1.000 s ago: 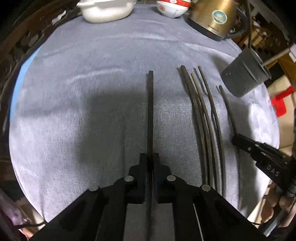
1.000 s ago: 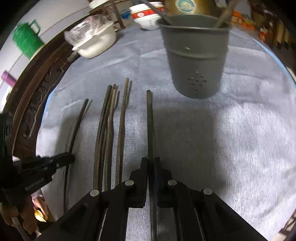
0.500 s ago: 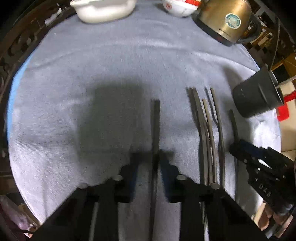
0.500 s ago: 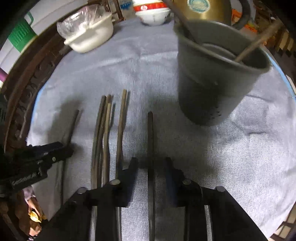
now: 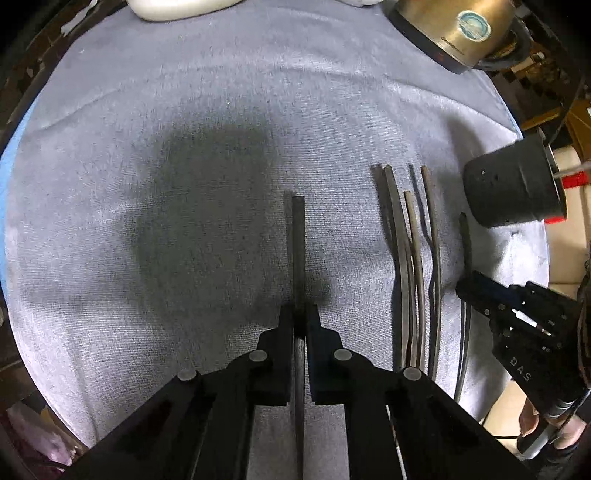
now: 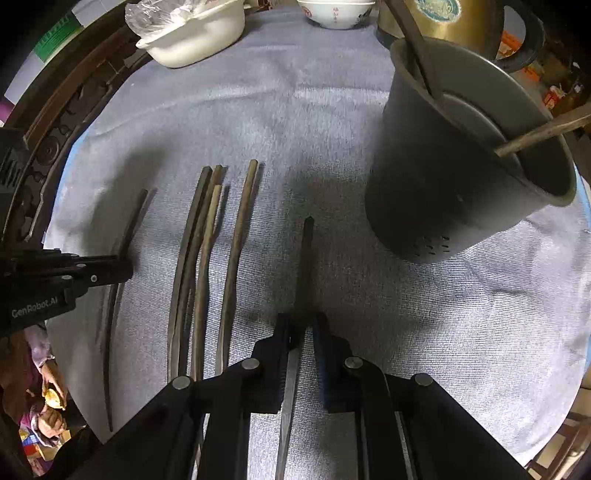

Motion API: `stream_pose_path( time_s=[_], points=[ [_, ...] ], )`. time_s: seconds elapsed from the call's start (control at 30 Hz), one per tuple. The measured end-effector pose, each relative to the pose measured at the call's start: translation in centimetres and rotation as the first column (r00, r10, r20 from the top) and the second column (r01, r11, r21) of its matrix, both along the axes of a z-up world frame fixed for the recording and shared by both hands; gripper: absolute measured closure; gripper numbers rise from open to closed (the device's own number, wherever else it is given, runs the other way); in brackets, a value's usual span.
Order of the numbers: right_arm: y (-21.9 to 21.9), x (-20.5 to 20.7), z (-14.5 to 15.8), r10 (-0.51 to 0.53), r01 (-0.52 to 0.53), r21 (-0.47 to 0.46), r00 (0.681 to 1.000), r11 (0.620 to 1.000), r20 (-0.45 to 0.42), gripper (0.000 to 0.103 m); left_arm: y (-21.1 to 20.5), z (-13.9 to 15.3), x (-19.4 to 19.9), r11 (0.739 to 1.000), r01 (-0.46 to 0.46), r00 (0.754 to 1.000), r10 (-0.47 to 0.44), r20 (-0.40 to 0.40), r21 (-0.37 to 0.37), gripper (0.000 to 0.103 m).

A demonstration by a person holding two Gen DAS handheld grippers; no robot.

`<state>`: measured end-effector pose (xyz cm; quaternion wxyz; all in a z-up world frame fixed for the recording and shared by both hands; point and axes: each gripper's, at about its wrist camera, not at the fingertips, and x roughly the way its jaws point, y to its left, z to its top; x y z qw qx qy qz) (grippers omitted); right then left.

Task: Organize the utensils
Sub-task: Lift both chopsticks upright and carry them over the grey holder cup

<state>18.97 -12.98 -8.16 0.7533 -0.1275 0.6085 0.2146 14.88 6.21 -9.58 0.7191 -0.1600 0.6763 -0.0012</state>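
My left gripper [image 5: 298,314] points down at the grey cloth and is shut on a dark chopstick [image 5: 297,240]. My right gripper [image 6: 302,325] has another dark chopstick [image 6: 306,258] between its jaws, which are closing onto it. Several loose chopsticks [image 6: 207,258] lie side by side on the cloth between the two grippers. The dark grey holder [image 6: 461,192] stands at the right with two chopsticks [image 6: 417,40] leaning in it. In the right wrist view, the left gripper [image 6: 122,271] comes in from the left. The left wrist view shows the right gripper [image 5: 461,290] and the holder [image 5: 513,188].
At the far side of the cloth sit a white dish [image 6: 192,37] under plastic wrap, a white bowl [image 6: 336,14] and a golden kettle [image 5: 454,29]. The dark carved table rim [image 6: 55,122] curves round the left. A hand [image 5: 532,424] holds the right gripper.
Both grippers widened slightly around their chopsticks half a second ago and have closed in again. Both have shifted over the cloth, and the holder now looms larger in the right wrist view.
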Motion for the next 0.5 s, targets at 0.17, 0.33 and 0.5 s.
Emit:
stream_pose_path(
  time_s=[0.17, 0.33, 0.5],
  points=[
    [-1.9, -0.9, 0.9, -0.061, 0.060, 0.108, 0.998, 0.992, 0.010, 0.097, 1.4, 0.7, -0.6, 0.999, -0.030, 0.998, 0.032, 0.058, -0.032, 0.097],
    [-5.6, -4.7, 3.4, -0.167, 0.137, 0.309, 0.983, 0.941, 0.073, 0.097, 2.7, 4.5, -5.0, 0.992, -0.108, 0.956, 0.121, 0.268, -0.061, 0.097],
    [-9.1, -7.3, 7.1, -0.358, 0.206, 0.464, 0.894, 0.861, 0.268, 0.097, 3.1, 8.4, -8.0, 0.973, -0.218, 0.832, 0.222, 0.509, -0.068, 0.097]
  ],
)
